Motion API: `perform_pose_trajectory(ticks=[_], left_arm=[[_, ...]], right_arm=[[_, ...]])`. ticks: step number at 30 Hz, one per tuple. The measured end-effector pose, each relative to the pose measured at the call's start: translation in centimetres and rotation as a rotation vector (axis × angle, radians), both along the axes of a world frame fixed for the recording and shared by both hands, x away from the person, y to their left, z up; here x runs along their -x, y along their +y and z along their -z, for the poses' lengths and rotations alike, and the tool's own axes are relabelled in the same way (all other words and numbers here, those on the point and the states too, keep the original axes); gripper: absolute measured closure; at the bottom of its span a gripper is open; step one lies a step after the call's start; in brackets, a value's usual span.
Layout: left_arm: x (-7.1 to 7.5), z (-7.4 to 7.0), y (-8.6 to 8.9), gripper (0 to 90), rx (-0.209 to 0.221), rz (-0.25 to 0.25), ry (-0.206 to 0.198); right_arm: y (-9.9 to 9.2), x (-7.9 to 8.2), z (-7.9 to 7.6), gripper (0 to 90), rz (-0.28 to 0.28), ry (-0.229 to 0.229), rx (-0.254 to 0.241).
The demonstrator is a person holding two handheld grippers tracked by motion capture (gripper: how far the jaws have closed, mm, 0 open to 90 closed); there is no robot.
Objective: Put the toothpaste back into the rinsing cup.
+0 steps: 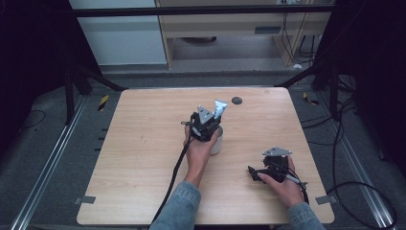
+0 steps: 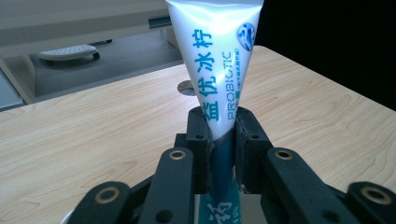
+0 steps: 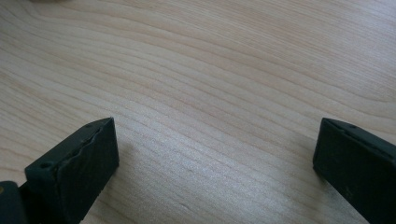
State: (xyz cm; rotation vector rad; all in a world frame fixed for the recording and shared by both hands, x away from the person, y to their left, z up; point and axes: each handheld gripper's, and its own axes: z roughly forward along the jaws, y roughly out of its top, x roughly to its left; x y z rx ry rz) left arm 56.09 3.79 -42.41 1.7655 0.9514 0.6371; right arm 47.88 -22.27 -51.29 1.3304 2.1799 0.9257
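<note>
A white and teal toothpaste tube (image 2: pixel 212 56) stands upright between the jaws of my left gripper (image 2: pixel 222 126), which is shut on its narrow lower part. From above, the tube (image 1: pixel 219 109) sticks up past the left gripper (image 1: pixel 206 125), and both are held over a white cup (image 1: pixel 217 141) near the middle of the table. My right gripper (image 3: pixel 215 154) rests low over bare wood with its jaws wide apart and nothing between them. It lies at the front right of the table (image 1: pixel 143 139), seen from above at the right gripper (image 1: pixel 261 171).
A small dark round disc (image 1: pixel 236 100) lies near the table's far edge. Black cables trail from both grippers toward the front edge. Beyond the table are a pale wooden cabinet (image 1: pixel 239 24) and floor rails on each side.
</note>
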Motion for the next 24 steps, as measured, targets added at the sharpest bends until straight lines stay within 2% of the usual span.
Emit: perform_pose_trajectory(ticks=[24], left_arm=[[0.14, 0.35, 0.16, 77.0, -0.009, 0.01, 0.001]], right_arm=[[0.0, 0.0, 0.0, 0.4, 0.0, 0.0, 0.0]])
